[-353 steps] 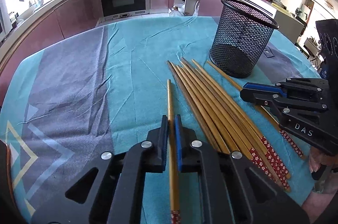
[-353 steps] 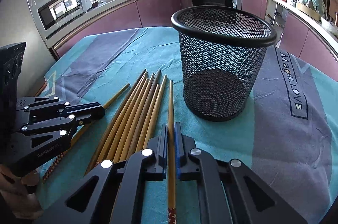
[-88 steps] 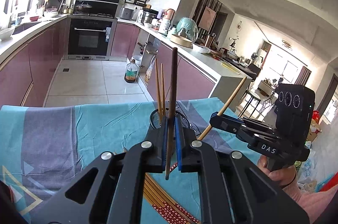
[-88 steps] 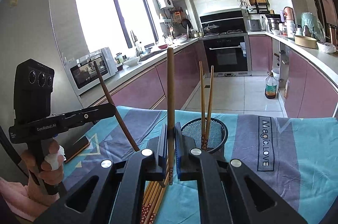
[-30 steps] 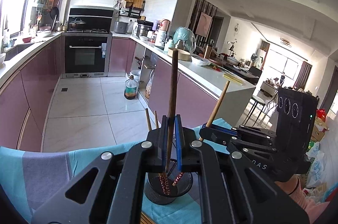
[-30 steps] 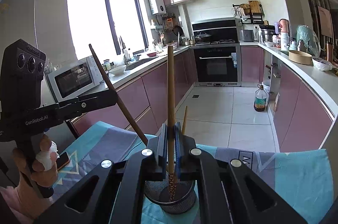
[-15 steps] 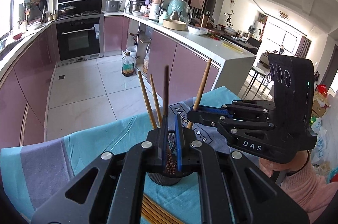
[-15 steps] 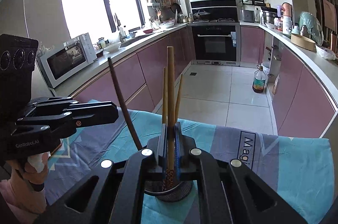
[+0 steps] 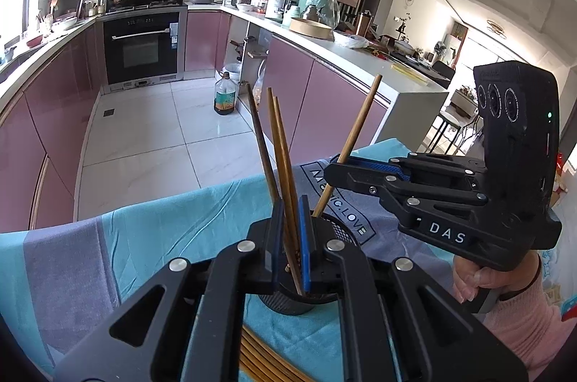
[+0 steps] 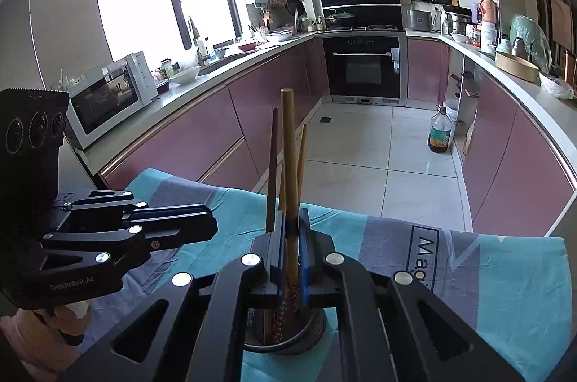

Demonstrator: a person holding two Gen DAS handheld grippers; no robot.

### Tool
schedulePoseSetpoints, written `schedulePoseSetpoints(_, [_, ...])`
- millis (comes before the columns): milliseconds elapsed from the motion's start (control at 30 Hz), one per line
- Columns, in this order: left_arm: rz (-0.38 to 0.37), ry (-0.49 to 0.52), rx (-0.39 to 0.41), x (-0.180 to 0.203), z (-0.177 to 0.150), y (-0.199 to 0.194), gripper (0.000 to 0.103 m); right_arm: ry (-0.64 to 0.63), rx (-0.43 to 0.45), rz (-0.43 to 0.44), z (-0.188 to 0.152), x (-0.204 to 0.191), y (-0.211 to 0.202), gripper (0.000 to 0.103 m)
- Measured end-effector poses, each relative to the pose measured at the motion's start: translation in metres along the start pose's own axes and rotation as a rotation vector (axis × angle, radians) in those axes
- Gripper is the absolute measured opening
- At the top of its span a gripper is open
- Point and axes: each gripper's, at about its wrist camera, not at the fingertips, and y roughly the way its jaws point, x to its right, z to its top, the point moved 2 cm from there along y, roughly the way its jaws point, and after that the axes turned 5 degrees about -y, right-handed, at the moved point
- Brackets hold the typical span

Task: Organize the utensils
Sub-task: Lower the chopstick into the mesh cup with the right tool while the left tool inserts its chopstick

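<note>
Both pairs of tongs hang over the black wire-mesh cup (image 9: 335, 230) that stands on the counter (image 9: 151, 238) with its teal-and-grey cloth, and each pinches one chopstick close to upright. What the coming move turns on, as I judge it, is that each stick's patterned lower end sits straight above or already inside the cup's mouth, so its long axis points down into the cup.

The left tongs (image 9: 290, 245) are pressed together on a dark brown wooden chopstick (image 9: 260, 144). It leans a little to the left at the top, and its lower end dips toward the rim below the blue pads. Two lighter bamboo chopsticks (image 9: 279, 137) already stand in the cup just beside it.

The right tongs (image 10: 291, 256) clamp a pale bamboo chopstick (image 10: 288, 147). Its red-patterned end reaches down past the cup's rim (image 10: 310, 335) in the right wrist view. From the left wrist view the same stick slants in from the right, entering the cup at its far edge.

Neither hand is clearly nearer. The right stick looks the deeper, though, so letting go there seems the safer first release.

More loose chopsticks (image 9: 259, 360) lie flat on the cloth near the cup's base.
</note>
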Motion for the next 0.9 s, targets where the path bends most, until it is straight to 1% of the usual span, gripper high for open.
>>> schedulePoseSetpoints(100, [-0.003, -0.001, 0.001, -0.003, -0.003, 0.001, 0.007, -0.006, -0.008, 0.002, 0.001, 0.000, -0.009, 0.005])
schedulePoseSetpoints(133, [-0.006, -0.001, 0.000, -0.005, -0.004, 0.002, 0.007, -0.008, -0.017, 0.007, 0.001, 0.001, -0.012, 0.006])
schedulePoseSetpoints(200, [-0.012, -0.008, -0.003, -0.009, -0.007, 0.004, 0.007, -0.025, -0.052, 0.043, 0.002, -0.002, -0.012, 0.006])
schedulePoseSetpoints(233, [-0.013, -0.012, -0.006, -0.010, -0.007, 0.005, 0.007, -0.031, -0.060, 0.035, 0.003, -0.003, -0.012, 0.006])
schedulePoseSetpoints(300, [-0.013, -0.017, -0.013, -0.012, -0.009, 0.010, 0.007, -0.054, -0.084, 0.020, 0.004, -0.006, -0.008, 0.006])
schedulePoseSetpoints(400, [-0.012, -0.025, -0.022, -0.015, -0.012, 0.014, 0.007, -0.038, -0.103, 0.027, 0.006, -0.005, 0.004, 0.006])
schedulePoseSetpoints(467, [-0.010, -0.027, -0.025, -0.018, -0.011, 0.017, 0.013, -0.019, -0.113, 0.020, 0.006, -0.003, 0.012, 0.007])
schedulePoseSetpoints(667, [-0.010, -0.032, -0.020, -0.024, -0.013, 0.021, 0.019, -0.002, -0.088, -0.016, 0.006, -0.001, 0.021, 0.008])
schedulePoseSetpoints(900, [-0.014, -0.044, -0.027, -0.029, -0.026, 0.025, 0.022, 0.036, -0.081, -0.019, -0.001, 0.005, 0.030, 0.008])
